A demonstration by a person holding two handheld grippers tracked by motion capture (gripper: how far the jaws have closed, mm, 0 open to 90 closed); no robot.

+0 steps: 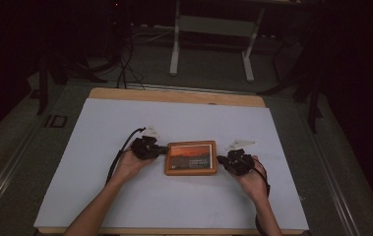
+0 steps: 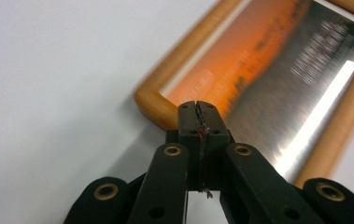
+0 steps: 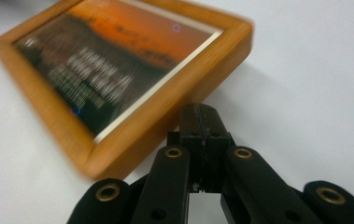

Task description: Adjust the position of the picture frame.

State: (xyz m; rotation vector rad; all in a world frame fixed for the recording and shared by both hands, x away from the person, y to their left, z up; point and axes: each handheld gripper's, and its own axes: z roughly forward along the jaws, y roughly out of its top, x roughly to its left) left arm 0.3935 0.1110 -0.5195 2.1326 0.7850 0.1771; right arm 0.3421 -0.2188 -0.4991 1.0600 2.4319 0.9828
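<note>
Seen from the high view: wooden picture frame (image 1: pixel 191 158) lying flat near the middle of the counter (image 1: pixel 100 123), on its white covering, long sides running left to right. Orange sunset print under glass, pale lettering across the darker lower part, too blurred to read.

Left gripper (image 1: pixel 163 148) at the frame's left short side, tip just at the edge, held in the left hand (image 1: pixel 132 163) with the forearm coming up from the bottom edge. Black cable (image 1: pixel 120 152) looping off behind it. Jaws pressed together, nothing between them. In the left gripper view (image 2: pixel 197 108), closed tip sitting at a rounded corner of the frame (image 2: pixel 277 79), over the wood; touching or just above, cannot tell. Bright streak of light reflected on the glass.

Right gripper (image 1: pixel 222 160) at the frame's right short side, held in the right hand (image 1: pixel 253 179). Jaws likewise pressed together, pinching nothing. In the right gripper view (image 3: pixel 202 112), closed tip tucked against the frame's outer edge (image 3: pixel 118 84), low down by the counter surface; frame looking tilted there, its near edge seeming slightly raised, with a shadow beneath, though blur leaves that unsure.

Beyond the counter, a dim floor with the white legs of a stand (image 1: pixel 174 54).
</note>
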